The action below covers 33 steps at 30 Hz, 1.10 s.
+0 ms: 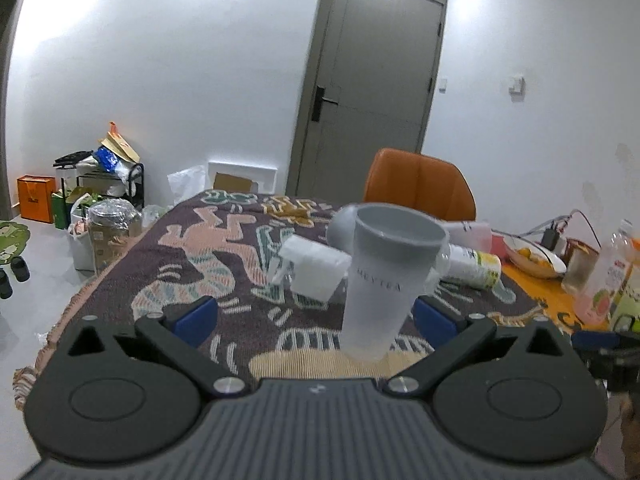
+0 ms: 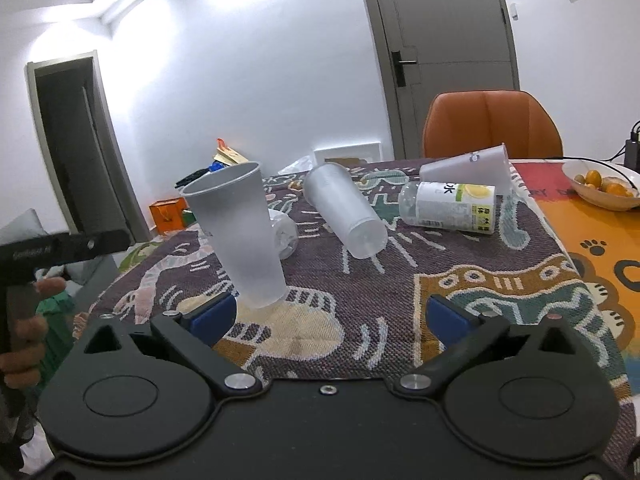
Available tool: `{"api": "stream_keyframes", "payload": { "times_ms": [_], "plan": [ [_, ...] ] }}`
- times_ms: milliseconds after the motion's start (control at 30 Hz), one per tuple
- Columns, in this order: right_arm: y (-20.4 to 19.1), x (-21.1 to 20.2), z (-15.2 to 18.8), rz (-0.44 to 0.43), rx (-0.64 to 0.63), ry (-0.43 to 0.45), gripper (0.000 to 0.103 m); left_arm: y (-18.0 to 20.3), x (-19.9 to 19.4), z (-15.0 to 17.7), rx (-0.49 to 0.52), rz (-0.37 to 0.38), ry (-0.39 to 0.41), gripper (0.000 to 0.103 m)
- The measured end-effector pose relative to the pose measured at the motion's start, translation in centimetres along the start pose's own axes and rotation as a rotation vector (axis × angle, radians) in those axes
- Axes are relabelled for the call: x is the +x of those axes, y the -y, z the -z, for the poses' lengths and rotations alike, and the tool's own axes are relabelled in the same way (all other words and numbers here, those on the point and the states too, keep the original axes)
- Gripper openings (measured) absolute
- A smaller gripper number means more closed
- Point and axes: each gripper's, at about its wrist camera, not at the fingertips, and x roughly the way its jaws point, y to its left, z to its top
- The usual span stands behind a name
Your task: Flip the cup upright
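Note:
A frosted plastic cup point(image 1: 382, 280) stands upright, mouth up, on the patterned cloth point(image 1: 192, 264). My left gripper point(image 1: 316, 316) is open; the cup stands between its blue pads, nearer the right pad point(image 1: 434, 318), touching neither that I can see. In the right wrist view the same cup point(image 2: 244, 236) stands just beyond my open, empty right gripper point(image 2: 332, 318), close to its left pad point(image 2: 212, 318). A second frosted cup point(image 2: 346, 210) lies on its side behind it.
A lying plastic bottle point(image 2: 452, 208), another tipped cup point(image 2: 468, 170) and a white box point(image 1: 316, 268) are on the cloth. A bowl of fruit point(image 2: 600, 184) sits at the right. An orange chair point(image 2: 492, 124) stands behind the table.

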Motion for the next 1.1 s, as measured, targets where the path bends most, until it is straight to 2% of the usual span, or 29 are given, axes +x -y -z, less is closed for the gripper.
{"api": "stream_keyframes", "payload": {
  "times_ms": [300, 533, 1100],
  "plan": [
    [0.0, -1.4, 0.6, 0.031, 0.071, -0.019, 0.103, 0.1, -0.6, 1.1, 0.038, 0.013, -0.049, 0.103],
    [-0.4, -0.8, 0.9, 0.029, 0.067, -0.040, 0.103, 0.2, -0.5, 1.9, 0.058, 0.019, -0.080, 0.103],
    [-1.1, -0.9, 0.9, 0.033, 0.030, -0.025, 0.103, 0.7, -0.5, 2.0, 0.067, 0.027, -0.087, 0.103]
  ]
}}
